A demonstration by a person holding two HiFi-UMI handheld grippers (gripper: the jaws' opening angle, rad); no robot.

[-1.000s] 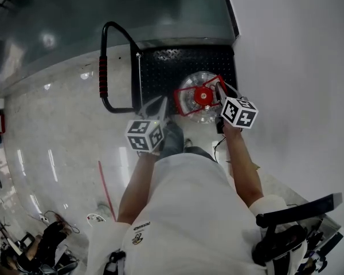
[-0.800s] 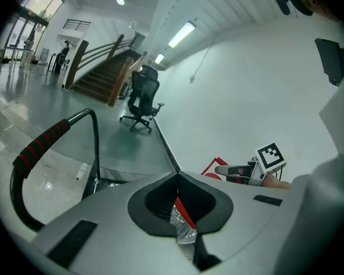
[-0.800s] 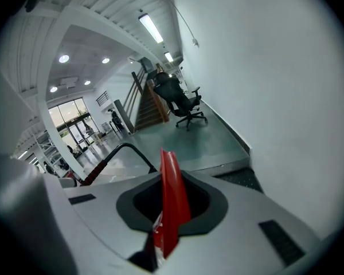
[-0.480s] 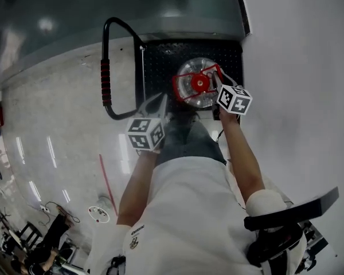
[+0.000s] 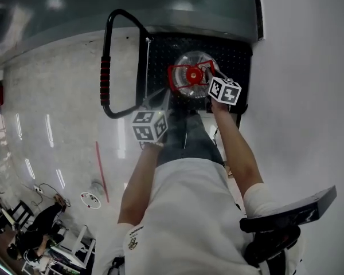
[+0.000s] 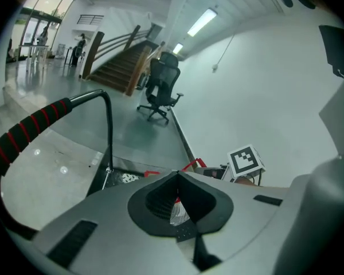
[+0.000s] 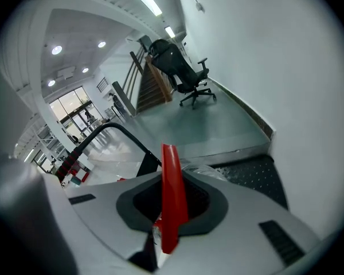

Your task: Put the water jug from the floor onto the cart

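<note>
Jaws of the right gripper [image 5: 210, 77] are clamped on the red handle [image 7: 173, 193] of the water jug [image 5: 193, 86] — we see the red strip pinched between them. The water jug is over the black studded deck of the cart [image 5: 160, 62], close to the wall [image 5: 309, 67]; we cannot tell whether its base touches the deck. The left gripper [image 5: 164, 98] hangs at the deck's near edge beside the jug — jaw tips together, gripping nothing.

One water jug [image 5: 190, 83], one cart [image 5: 236, 53] and two grippers: the left gripper [image 5: 164, 96] and the right gripper [image 5: 211, 73].
</note>
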